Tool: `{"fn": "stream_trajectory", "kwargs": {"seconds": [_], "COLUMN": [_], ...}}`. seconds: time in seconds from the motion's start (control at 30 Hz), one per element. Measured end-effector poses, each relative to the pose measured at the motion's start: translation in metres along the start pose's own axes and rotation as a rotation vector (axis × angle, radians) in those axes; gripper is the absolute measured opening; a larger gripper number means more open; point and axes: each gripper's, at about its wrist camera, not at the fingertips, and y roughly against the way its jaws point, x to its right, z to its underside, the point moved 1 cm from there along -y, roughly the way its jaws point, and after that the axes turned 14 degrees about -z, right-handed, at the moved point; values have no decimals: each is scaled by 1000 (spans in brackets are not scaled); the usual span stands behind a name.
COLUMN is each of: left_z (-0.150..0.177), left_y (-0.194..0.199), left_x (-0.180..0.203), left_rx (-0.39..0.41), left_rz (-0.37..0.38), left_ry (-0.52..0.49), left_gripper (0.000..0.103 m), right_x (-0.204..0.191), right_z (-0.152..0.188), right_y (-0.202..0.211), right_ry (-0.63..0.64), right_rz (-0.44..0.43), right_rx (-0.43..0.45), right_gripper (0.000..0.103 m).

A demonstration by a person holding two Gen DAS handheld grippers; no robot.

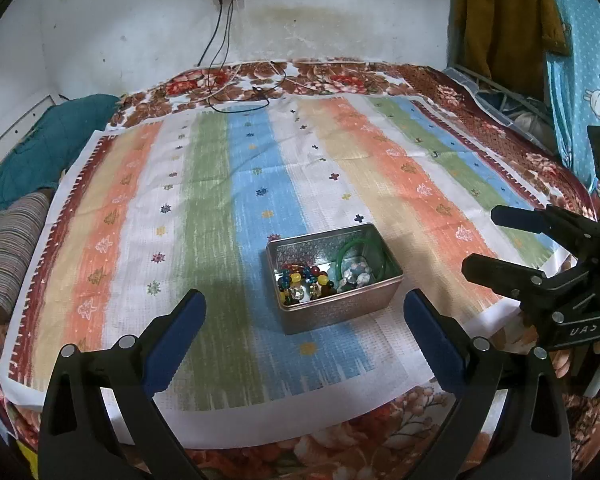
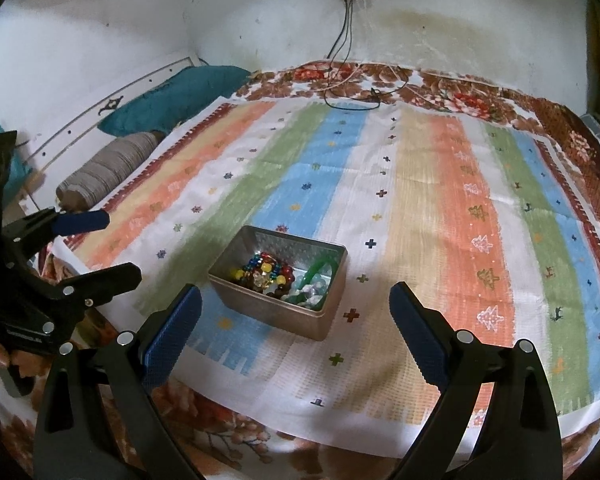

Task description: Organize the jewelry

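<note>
On the striped cloth [image 1: 260, 184] over a floral bedspread [image 1: 340, 80], the open metal tin [image 1: 336, 312] holds beaded bracelets [image 1: 308, 280] and a green bangle [image 1: 358, 254]. The left gripper [image 1: 304, 312] and right gripper [image 2: 296, 304] hover near it, fingers released and empty. White lettering on the right gripper reads "UAS". Cables [image 1: 240, 92] lie far back; pillows [image 2: 172, 96] line the left edge.
</note>
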Motion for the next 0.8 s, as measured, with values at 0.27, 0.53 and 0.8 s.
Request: {"fn": "stream_trajectory", "kwargs": {"seconds": [0.27,0.53,0.8], "left_z": [-1,-1,-1], "left_y": [-2,-2,-1], "left_x": [-2,-1,0], "left_rx": [-3,-2,-3], "left_rz": [-1,0,-3], "left_ry": [8,4,9], "left_gripper": [97,97,97], "right_x": [-4,-7,-6], "right_z": [0,0,0], "right_y": [3,4,5], "right_ry": [20,37,38], "right_rz": [0,-4,-5], "right_rx": [17,16,19], "right_gripper": [95,96,95]}}
